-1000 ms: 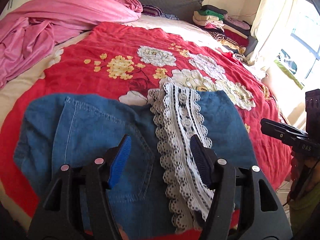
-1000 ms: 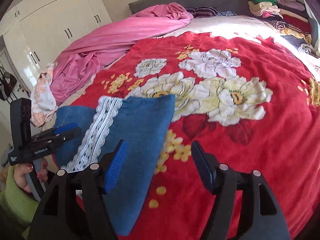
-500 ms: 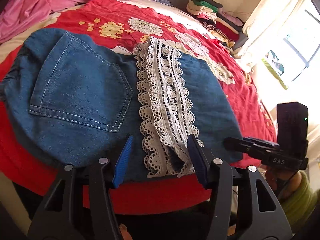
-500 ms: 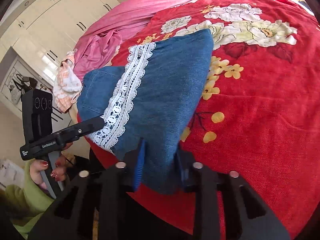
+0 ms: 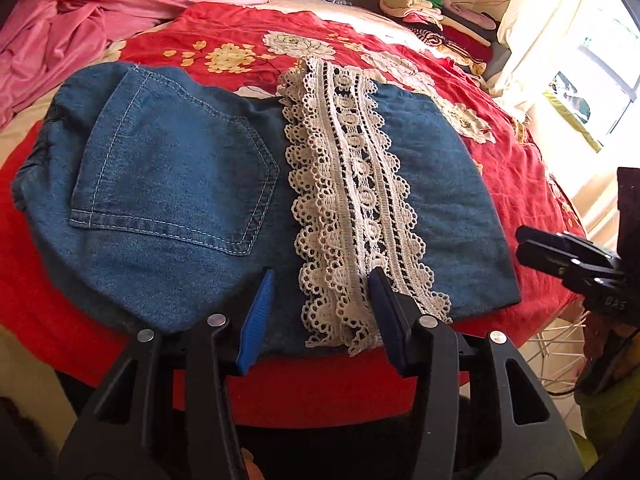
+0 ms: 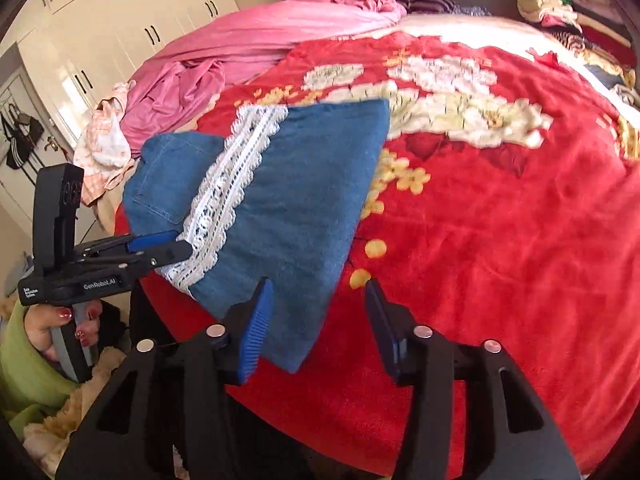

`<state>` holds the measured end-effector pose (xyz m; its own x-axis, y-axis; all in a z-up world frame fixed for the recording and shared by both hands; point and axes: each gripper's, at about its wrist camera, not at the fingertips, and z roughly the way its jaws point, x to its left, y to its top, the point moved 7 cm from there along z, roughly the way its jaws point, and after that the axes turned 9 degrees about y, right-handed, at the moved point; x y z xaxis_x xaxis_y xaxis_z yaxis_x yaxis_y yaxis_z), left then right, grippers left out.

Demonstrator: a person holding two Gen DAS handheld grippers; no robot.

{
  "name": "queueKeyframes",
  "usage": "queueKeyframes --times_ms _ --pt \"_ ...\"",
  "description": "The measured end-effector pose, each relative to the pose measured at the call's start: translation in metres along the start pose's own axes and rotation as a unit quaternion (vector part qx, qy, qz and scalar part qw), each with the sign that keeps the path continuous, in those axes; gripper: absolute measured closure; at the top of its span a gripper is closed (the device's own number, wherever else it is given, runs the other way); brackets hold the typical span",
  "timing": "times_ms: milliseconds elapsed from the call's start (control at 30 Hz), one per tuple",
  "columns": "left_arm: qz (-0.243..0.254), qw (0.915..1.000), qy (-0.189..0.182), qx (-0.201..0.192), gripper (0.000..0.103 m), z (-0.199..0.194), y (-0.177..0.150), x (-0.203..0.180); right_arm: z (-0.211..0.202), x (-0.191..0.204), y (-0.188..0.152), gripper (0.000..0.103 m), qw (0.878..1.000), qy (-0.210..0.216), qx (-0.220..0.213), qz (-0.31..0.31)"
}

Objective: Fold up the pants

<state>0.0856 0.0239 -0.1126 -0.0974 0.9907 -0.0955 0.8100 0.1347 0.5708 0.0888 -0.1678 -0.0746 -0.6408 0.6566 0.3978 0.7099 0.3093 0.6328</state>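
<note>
Left gripper [image 5: 322,312] nearest, jaws open, straddling the near hem of the denim pants [image 5: 172,184] right at the lace trim [image 5: 352,216]; nothing clamped. Right gripper [image 6: 316,320] jaws also open, left pad over the near corner of the folded pants, right pad over bare blanket, no hold on cloth. Pants lie folded flat at the near edge of the bed, on the red floral blanket [image 6: 500,220], back pocket [image 5: 176,184] up, lace strip running away from camera. Farther back: pink sheet [image 5: 100,20] bunched at left, stack of folded clothes [image 5: 440,12] by the headboard, white wardrobe [image 6: 132,32] in the right view. Risk: bundle sits close to the mattress edge, near hem almost overhanging; a nudge from either pad on the way out could drag it off or spring the fold open, and the loose lace could snag on a ribbed pad. Versus half a second ago: right jaws were pinched on the pants corner, now spread and released; left jaws open both times, slightly nearer the hem. Fold looks done or nearly so.
</note>
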Motion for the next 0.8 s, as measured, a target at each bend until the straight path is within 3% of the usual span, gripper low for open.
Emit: queueKeyframes --times_ms 133,267,400,600,700,800 --pt "0.014 0.9997 0.015 -0.01 0.061 -0.008 0.001 -0.005 -0.001 0.019 0.01 0.053 0.999 -0.001 -0.012 -0.053" --pt "0.019 0.9994 0.026 -0.011 0.057 -0.011 -0.001 -0.003 0.02 0.031 0.01 0.053 0.996 -0.011 0.012 -0.086" --pt "0.014 0.9997 0.022 -0.002 0.054 -0.004 -0.003 0.0 0.05 0.029 -0.006 0.052 0.994 -0.024 0.069 -0.087" --pt "0.011 0.9998 0.012 -0.008 0.052 -0.008 -0.003 0.001 0.053 0.027 -0.005 0.045 0.995 -0.006 0.066 -0.069" --pt "-0.013 0.9989 -0.003 -0.046 0.046 -0.036 0.01 0.017 0.037 0.032 0.004 0.042 0.997 0.017 0.038 -0.063" --pt "-0.054 0.9945 0.018 -0.088 0.043 -0.064 0.028 0.057 0.026 0.032 0.015 0.038 0.997 0.006 0.016 -0.07"
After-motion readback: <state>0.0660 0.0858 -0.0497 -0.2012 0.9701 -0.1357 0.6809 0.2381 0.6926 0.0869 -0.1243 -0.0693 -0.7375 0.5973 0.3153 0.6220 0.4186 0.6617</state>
